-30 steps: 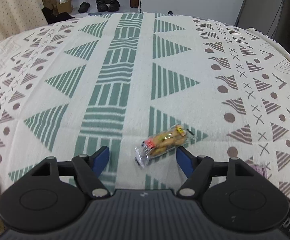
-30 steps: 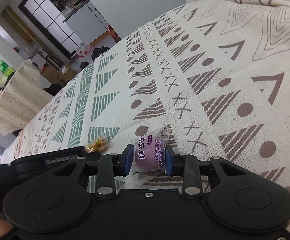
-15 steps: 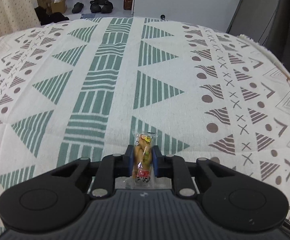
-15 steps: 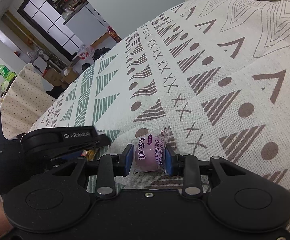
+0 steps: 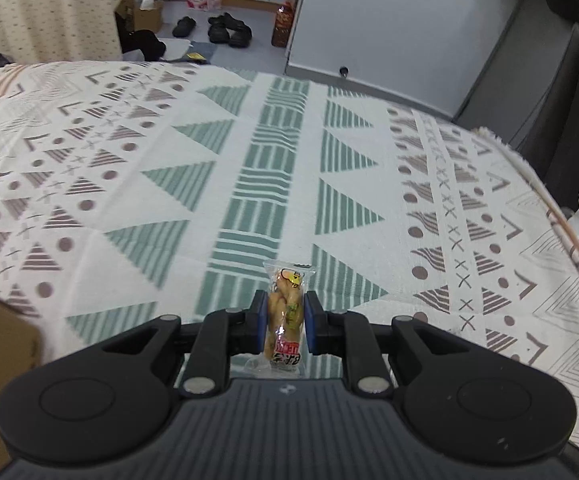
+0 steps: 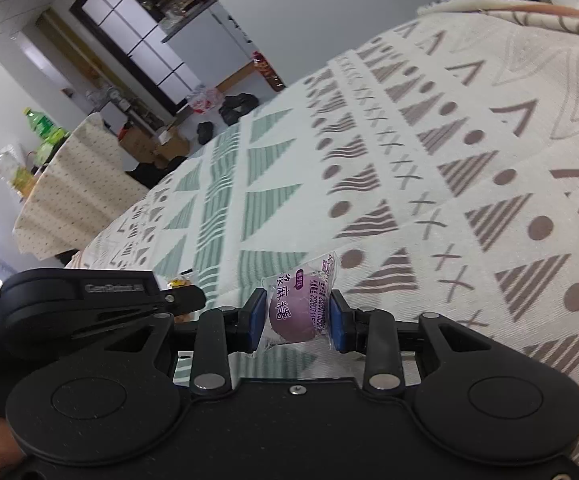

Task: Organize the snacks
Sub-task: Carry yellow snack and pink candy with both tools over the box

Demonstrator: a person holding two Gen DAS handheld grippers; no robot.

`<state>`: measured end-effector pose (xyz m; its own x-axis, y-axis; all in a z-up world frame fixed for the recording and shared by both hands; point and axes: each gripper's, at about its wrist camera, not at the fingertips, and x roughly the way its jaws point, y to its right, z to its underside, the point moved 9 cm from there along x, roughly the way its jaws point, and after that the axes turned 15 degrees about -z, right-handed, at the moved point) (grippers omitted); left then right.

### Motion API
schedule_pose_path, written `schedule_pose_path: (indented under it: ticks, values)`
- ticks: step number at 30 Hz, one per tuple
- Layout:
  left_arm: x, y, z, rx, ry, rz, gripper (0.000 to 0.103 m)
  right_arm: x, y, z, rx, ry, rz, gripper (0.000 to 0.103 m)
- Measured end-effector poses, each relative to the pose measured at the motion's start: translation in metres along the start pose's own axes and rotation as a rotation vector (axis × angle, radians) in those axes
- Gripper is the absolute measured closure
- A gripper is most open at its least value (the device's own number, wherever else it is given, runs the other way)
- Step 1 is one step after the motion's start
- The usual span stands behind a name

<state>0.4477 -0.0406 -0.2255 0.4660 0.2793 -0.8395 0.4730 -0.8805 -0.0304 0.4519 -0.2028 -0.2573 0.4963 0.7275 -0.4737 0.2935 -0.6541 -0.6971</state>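
A clear-wrapped pack of golden-brown snacks (image 5: 285, 312) is being gripped between the blue pads (image 5: 260, 326) of the left gripper (image 5: 284, 326), whose jaws are clenched on its sides. The pack is being held upright, with its sealed top edge projecting ahead of the jaws and its red-labelled end lying back toward the gripper body. Beneath and ahead of the jaws, the patterned cloth (image 5: 249, 184) covering the surface is being seen.

A purple round sweet in a clear wrapper (image 6: 295, 312) is being grasped by the right gripper (image 6: 296, 320), pinched between its jaws and raised above the cloth (image 6: 429, 168). To the left of these jaws, the black body of the left gripper (image 6: 89, 300) is being shown.
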Motion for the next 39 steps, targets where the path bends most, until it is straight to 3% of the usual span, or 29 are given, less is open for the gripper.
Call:
schedule_pose_path:
  ticks: [19,27,39]
  values:
    - [-0.100,-0.128,-0.004,-0.172,0.087,-0.040,0.085,-0.002,-0.106,0.019,-0.184,-0.014,-0.117,0.071]
    - [-0.121,-0.189,-0.002,-0.242,0.102,-0.087,0.085,-0.002,-0.146,0.035,-0.251,-0.027,-0.155,0.071]
    - [-0.135,-0.265,0.019,-0.345,0.061,-0.126,0.085,-0.011,-0.195,0.053,-0.340,-0.010,-0.172,0.071]
